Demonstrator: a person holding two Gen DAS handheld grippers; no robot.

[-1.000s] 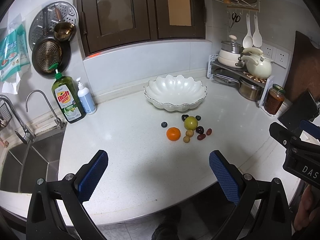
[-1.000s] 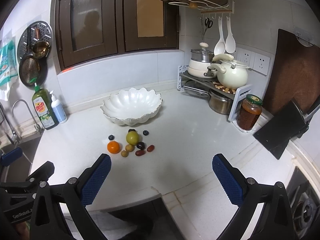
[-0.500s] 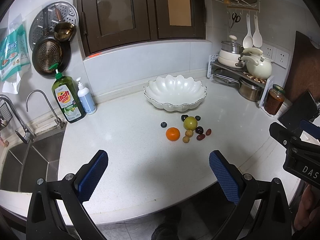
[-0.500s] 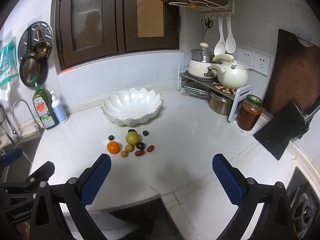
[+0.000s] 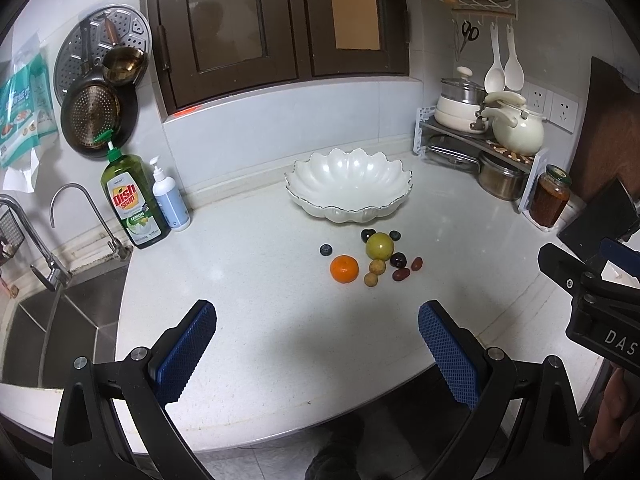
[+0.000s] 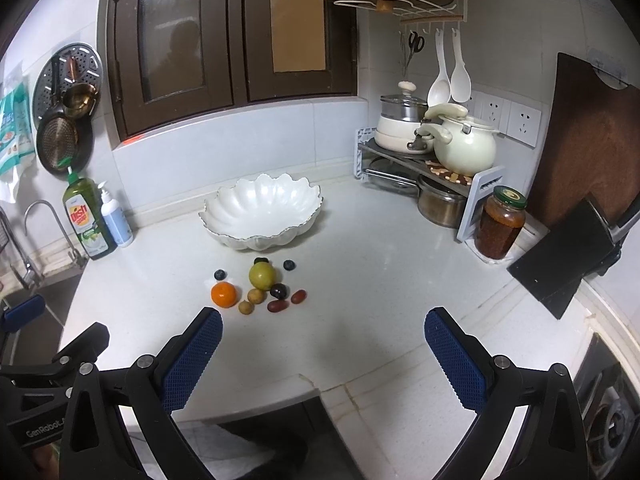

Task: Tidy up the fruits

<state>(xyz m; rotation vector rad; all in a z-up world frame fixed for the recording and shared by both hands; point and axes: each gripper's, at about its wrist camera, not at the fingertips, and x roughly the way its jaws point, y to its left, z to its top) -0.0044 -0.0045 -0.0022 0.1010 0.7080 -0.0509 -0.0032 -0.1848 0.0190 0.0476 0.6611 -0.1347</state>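
At the far left, a sink (image 5: 60, 320) is sitting beside a green dish soap bottle (image 5: 132, 200) and a small white pump bottle (image 5: 170, 200), both standing upright against the wall. The left hand-held gripper (image 5: 316, 354) is hanging over the near edge of the white counter (image 5: 248, 300), its blue-padded fingers spread wide with nothing between them.

Near the middle of the counter, a loose cluster of fruits is lying: a blueberry (image 5: 326, 249) at the left, an orange (image 5: 344, 269) just nearer, a green-yellow round fruit (image 5: 379, 245) at the centre with two small tan fruits (image 5: 377, 267) close in front of it, a dark round one (image 5: 398, 259) to its right, and two reddish oval fruits (image 5: 401, 275), their long axes running roughly left to right. Just beyond the cluster, a white scalloped bowl (image 5: 348, 188) is sitting upright.

The right hand-held gripper (image 6: 322, 360) is also hovering above the near counter edge, fingers held wide apart and holding nothing. At the far right, a rack with pots (image 6: 432, 152) and a jar (image 6: 500, 224) are standing.
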